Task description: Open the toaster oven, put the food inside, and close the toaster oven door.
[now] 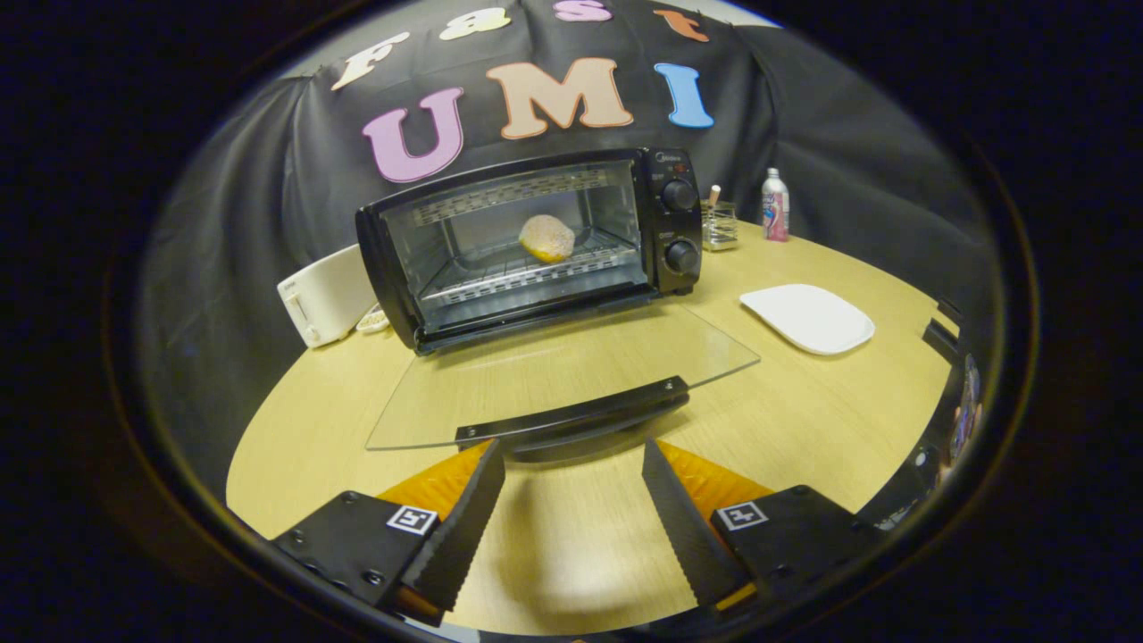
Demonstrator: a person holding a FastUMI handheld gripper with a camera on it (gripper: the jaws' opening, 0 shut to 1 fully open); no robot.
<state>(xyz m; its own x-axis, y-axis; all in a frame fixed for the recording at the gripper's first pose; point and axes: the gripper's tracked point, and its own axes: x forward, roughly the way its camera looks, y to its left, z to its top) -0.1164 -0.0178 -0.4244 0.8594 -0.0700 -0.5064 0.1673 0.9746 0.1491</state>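
Gripper [571,464] fingers spread wide and empty just short of the toaster oven's door handle [572,413], glass door [536,375] folded down flat, round bread roll [546,238] on the rack inside the toaster oven [665,223], white plate [808,318] to the oven's right, white toaster [326,295] to its left.

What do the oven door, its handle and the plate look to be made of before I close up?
The oven door looks like clear glass: the wooden table shows through it. Its handle seems to be black plastic or coated metal with a dull sheen. The plate is smooth white, ceramic or plastic; I cannot tell which. The gripper fingers are open just short of the handle.
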